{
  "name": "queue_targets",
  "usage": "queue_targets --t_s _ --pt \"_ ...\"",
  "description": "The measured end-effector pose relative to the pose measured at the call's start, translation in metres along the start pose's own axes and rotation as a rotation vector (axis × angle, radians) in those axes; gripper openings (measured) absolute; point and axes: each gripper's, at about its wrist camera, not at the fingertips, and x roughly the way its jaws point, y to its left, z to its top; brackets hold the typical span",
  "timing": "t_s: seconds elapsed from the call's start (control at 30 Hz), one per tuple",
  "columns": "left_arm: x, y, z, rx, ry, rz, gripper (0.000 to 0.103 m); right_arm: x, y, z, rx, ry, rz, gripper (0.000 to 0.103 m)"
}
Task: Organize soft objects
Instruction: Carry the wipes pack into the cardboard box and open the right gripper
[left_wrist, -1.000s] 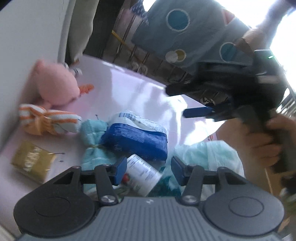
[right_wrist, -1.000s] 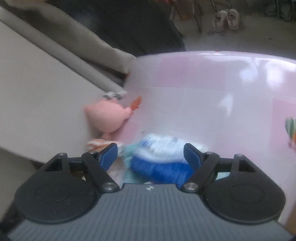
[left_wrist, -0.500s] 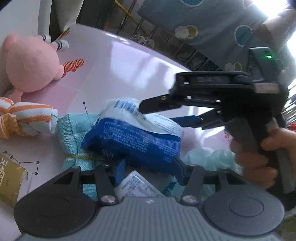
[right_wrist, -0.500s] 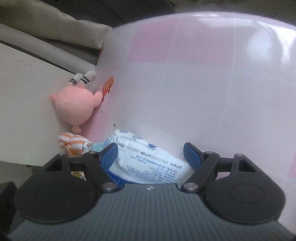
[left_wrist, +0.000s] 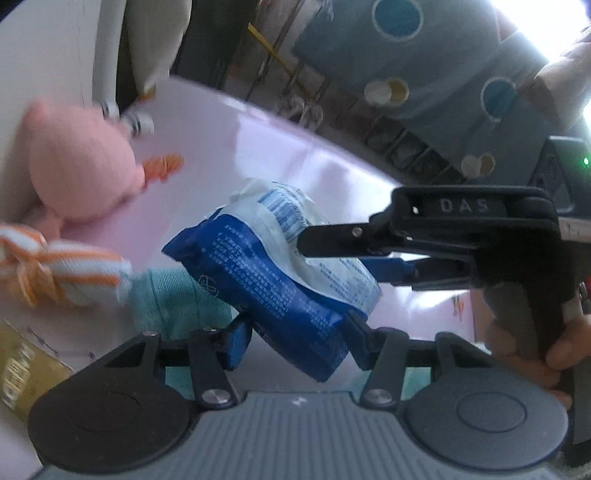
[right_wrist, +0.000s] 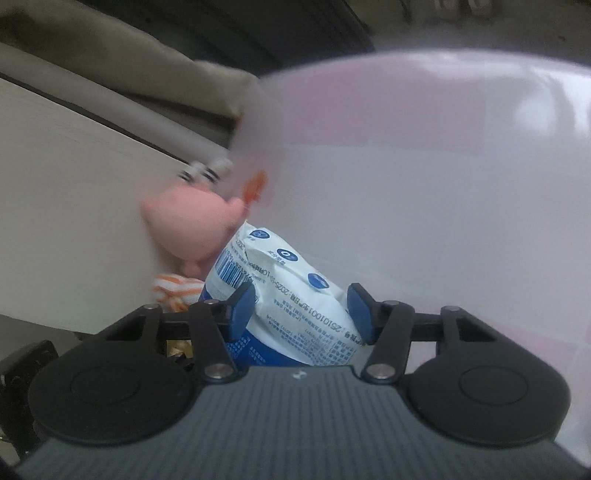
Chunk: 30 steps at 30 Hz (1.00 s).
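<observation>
Blue-and-white tissue pack (left_wrist: 280, 266): lies tilted between both my grippers; right gripper (right_wrist: 301, 308) jaws closing around it, left gripper (left_wrist: 295, 339) jaws bracketing its lower end, contact unclear.

Open pink tabletop (right_wrist: 424, 184) from 12 to 3 o'clock; blocked at 10 by pink plush (right_wrist: 192, 225) against white wall (right_wrist: 66, 206).
</observation>
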Motion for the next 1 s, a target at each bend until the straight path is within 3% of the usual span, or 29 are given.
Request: queue_targets --t_s 0.3,0.53,0.77,1.0 --pt "-0.077 -0.037 0.015 0.084 -0.167 -0.022 0.054 -0.074 0.038 -0.004 -0.01 -0.148 0.078 0.053" --pt "-0.141 -0.093 0.006 0.177 -0.226 -0.104 0.054 -0.166 0.052 -0.043 0.016 -0.282 0.119 0.053" --pt "-0.159 -0.17 -0.028 0.321 -0.165 -0.243 0.054 -0.267 0.015 -0.121 0.145 -0.427 0.11 0.053" --pt "-0.12 -0.262 -0.067 0.491 -0.026 -0.347 0.054 -0.347 -0.067 -0.207 0.315 -0.571 0.054 0.054"
